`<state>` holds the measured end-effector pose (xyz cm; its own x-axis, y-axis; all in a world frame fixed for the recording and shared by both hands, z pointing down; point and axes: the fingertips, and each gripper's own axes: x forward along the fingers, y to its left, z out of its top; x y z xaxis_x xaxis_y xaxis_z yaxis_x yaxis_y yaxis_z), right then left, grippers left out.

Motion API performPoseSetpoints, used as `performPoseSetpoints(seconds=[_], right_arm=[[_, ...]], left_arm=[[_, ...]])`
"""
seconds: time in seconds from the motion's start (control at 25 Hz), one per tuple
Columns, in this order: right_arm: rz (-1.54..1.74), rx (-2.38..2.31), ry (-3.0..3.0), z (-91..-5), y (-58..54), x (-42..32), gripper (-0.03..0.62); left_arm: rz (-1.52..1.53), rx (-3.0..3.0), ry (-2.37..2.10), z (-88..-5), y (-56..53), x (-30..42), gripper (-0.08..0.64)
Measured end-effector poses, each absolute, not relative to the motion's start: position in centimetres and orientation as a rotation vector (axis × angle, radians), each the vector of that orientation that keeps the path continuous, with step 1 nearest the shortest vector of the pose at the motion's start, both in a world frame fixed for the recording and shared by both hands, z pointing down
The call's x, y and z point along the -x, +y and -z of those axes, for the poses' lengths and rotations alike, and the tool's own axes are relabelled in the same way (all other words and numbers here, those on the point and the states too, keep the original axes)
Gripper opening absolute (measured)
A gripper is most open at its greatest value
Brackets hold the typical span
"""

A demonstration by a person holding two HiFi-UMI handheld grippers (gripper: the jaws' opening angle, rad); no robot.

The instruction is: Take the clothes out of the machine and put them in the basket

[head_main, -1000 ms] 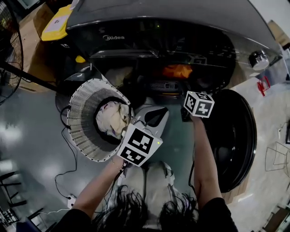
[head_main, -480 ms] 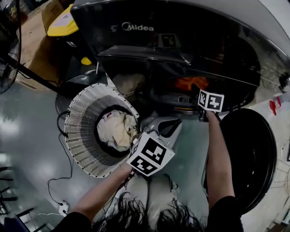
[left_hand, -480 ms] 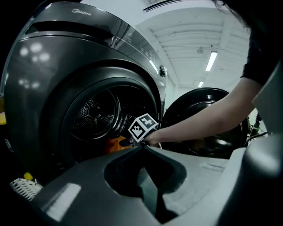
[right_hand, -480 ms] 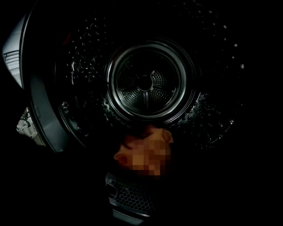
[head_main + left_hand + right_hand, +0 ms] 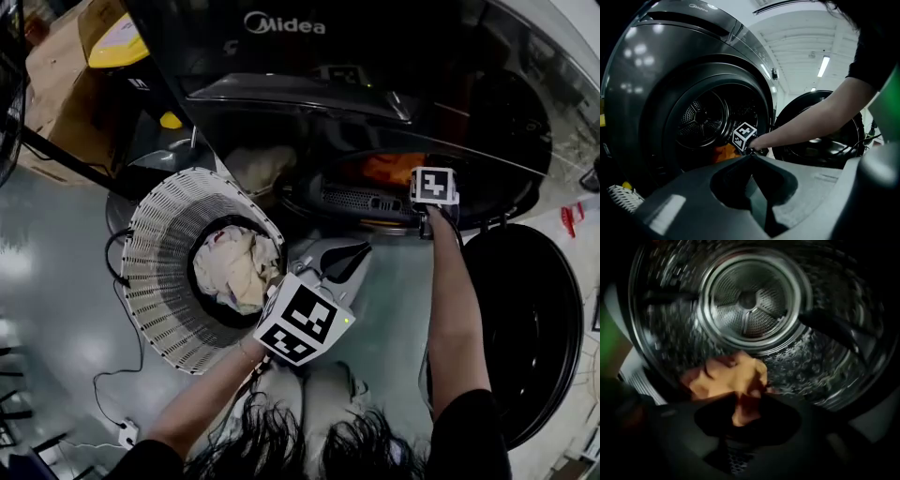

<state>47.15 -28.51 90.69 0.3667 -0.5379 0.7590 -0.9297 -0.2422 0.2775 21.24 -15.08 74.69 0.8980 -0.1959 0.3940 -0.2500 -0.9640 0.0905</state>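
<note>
The dark grey machine (image 5: 281, 56) stands with its drum (image 5: 750, 301) open. One orange cloth (image 5: 726, 378) lies on the drum's lower wall, also visible in the head view as the orange cloth (image 5: 389, 169). My right gripper (image 5: 433, 185) is at the drum's mouth, jaws shut, tips (image 5: 745, 401) just short of the cloth, which shows through the hollow between them. The white slatted basket (image 5: 155, 281) on the floor holds cream clothes (image 5: 234, 267). My left gripper (image 5: 361, 251) hangs beside the basket's right rim, shut and empty (image 5: 751, 157).
The round door (image 5: 530, 328) hangs open to the right of the drum. A black cable (image 5: 117, 366) runs over the floor left of the basket. A yellow-lidded box (image 5: 117, 42) stands at the far left. The person's knees (image 5: 309, 394) are below the grippers.
The right gripper has gone forward, from in front of the machine up to the drum's mouth. The left gripper has stayed by the basket's rim.
</note>
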Motion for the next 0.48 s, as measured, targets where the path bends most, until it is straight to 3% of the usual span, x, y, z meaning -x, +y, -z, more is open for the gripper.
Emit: performPoseSetpoints(seconds=[0.08,0.48], right_arm=[[-0.614,-1.841,-1.203,-90.7,-28.0,-47.5,0.03],[-0.703,-2.019,-1.639,-87.9,-26.3,-42.6,0.028]], left_arm=[[-0.594,-2.941,-0.34,-74.8,-15.0,-21.1,0.002],[-0.648,-2.918,-0.34,-73.1,-14.8,-19.5,0.011]])
